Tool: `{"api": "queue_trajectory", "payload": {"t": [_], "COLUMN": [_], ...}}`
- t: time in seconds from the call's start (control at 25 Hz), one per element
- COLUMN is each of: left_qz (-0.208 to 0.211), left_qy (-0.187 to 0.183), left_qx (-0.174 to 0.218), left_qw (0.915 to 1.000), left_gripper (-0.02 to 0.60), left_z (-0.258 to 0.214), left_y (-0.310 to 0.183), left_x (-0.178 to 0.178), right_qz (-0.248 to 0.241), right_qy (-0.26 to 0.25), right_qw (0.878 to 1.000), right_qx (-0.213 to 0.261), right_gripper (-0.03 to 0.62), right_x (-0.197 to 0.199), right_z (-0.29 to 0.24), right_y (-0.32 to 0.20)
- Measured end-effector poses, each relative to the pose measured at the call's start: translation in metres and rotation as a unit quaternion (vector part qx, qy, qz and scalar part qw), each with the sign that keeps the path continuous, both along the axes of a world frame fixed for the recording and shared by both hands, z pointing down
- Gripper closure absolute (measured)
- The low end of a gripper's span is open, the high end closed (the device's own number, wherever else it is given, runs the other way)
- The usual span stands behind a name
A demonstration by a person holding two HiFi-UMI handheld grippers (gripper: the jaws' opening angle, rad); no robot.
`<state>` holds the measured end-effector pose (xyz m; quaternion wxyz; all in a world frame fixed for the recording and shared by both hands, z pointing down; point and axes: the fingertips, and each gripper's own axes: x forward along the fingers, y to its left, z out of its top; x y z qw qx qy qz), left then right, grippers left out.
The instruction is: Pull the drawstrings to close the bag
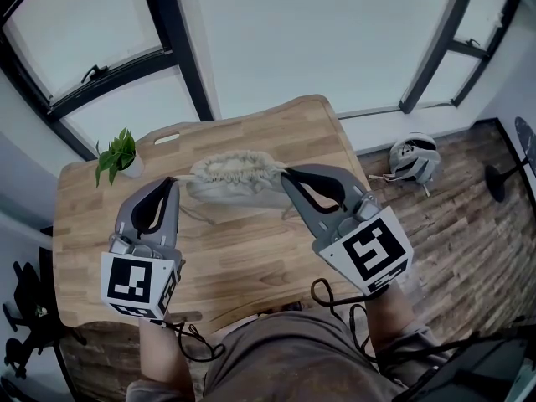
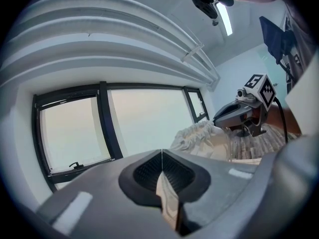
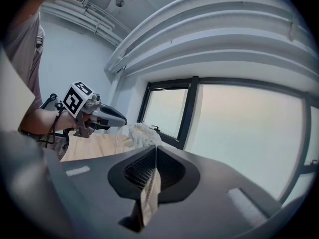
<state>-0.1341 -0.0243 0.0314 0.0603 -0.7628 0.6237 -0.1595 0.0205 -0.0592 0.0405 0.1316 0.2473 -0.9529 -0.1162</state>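
1. We hold the left tool (image 1: 173, 182) with its jaws pressed together. The left gripper view shows them pinching a flat, pale strip, the left drawstring (image 2: 167, 199), which runs back between the black pads.
2. The right tool (image 1: 286, 175) is likewise clamped. In the right gripper view its jaws meet on the right drawstring (image 3: 149, 197), a beige strip of the same kind caught between the pads.
3. The bag (image 1: 235, 179), pale and woven, sits between the two tool tips, over the far half of the wooden worktop (image 1: 239, 262). Each tip is just beside one end of the bag's upper edge.
4. The bag's mouth is gathered into tight puckers along the top, and the body below it looks full and rounded.
5. We cannot tell whether the base of the bag rests on the worktop or hangs just clear of it.
6. Both tools point away from us and roughly level, with their marker cubes nearest our body.
7. A small potted plant (image 1: 118, 155) stands near the worktop's far left corner, well apart from the bag.
8. A light-coloured helmet (image 1: 414, 158) lies on the wooden floor (image 1: 469, 224) to the right of the worktop, below the dark-framed windows (image 1: 180, 53).
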Motion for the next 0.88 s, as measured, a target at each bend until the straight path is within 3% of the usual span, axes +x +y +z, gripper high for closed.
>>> {"api": "queue_trajectory", "payload": {"t": [0.88], "left_qz": [-0.001], "left_qy": [-0.006], "left_qx": [0.01], "left_qw": [0.9999], "left_gripper": [0.575], "left_z": [-0.0108], "left_y": [0.0046], "left_x": [0.0014], "right_qz": [-0.001], "right_qy": [-0.01], "right_qw": [1.0], "right_qx": [0.011], "right_gripper": [0.559], "right_x": [0.0], "right_z": [-0.0104], "right_y": [0.005]}}
